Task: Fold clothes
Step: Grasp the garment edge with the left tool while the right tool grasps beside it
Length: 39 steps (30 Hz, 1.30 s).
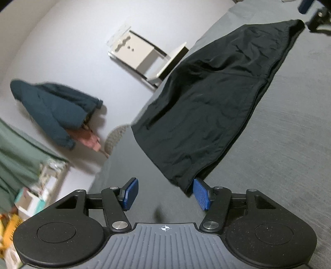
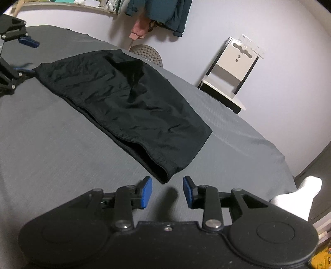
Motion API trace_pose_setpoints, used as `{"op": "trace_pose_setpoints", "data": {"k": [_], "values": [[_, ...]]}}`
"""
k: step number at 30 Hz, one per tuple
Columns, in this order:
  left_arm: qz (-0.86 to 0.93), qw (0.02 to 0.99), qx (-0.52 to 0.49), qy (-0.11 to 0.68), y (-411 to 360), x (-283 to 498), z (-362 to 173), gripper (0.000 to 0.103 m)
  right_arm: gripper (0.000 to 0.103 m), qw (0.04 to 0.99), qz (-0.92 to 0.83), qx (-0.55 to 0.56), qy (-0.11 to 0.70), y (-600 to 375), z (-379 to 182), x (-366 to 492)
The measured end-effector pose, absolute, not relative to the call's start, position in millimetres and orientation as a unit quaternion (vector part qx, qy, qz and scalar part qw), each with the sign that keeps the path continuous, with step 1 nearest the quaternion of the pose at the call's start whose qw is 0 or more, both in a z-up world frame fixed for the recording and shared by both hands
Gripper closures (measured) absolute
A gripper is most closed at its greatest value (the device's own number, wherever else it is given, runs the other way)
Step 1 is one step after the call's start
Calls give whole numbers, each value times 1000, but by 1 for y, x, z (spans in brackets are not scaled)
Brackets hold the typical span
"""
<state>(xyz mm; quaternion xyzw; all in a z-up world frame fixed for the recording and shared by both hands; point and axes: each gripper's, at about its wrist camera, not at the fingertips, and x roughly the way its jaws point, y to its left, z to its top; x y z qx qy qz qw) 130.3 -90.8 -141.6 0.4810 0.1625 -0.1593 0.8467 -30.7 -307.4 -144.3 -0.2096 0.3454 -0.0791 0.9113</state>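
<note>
A black garment point(image 1: 215, 99) lies folded lengthwise on the grey bed sheet point(image 1: 289, 144). My left gripper point(image 1: 165, 193) is open at one narrow end, with the garment's corner resting against its right pad point(image 1: 201, 193). In the right wrist view the same garment point(image 2: 128, 99) stretches away from me. My right gripper point(image 2: 167, 192) is open just short of the near hem, and nothing is between its pads. The left gripper point(image 2: 26, 55) shows at the garment's far corner, jaws apart. The right gripper point(image 1: 310, 12) shows at the top right of the left wrist view.
A white chair point(image 2: 233, 68) stands by the wall beyond the bed. A dark teal jacket point(image 1: 53, 107) hangs on the wall, with a round grey cushion point(image 2: 146, 52) below it. A foot in a white sock point(image 2: 298, 194) is at the bed's right edge. Cluttered shelves point(image 1: 31, 196) stand at left.
</note>
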Motion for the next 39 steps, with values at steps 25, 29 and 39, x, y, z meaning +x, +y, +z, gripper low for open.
{"op": "trace_pose_setpoints", "data": {"k": [25, 29, 39], "values": [[-132, 813, 549, 145, -106, 132, -164, 86, 63, 877, -175, -332, 300, -296, -171, -4], [-113, 809, 565, 119, -108, 128, -152, 86, 63, 874, -185, -350, 281, -291, -164, -9], [-63, 830, 552, 53, -82, 78, -64, 86, 58, 894, -207, -338, 208, -259, -78, -58]]}}
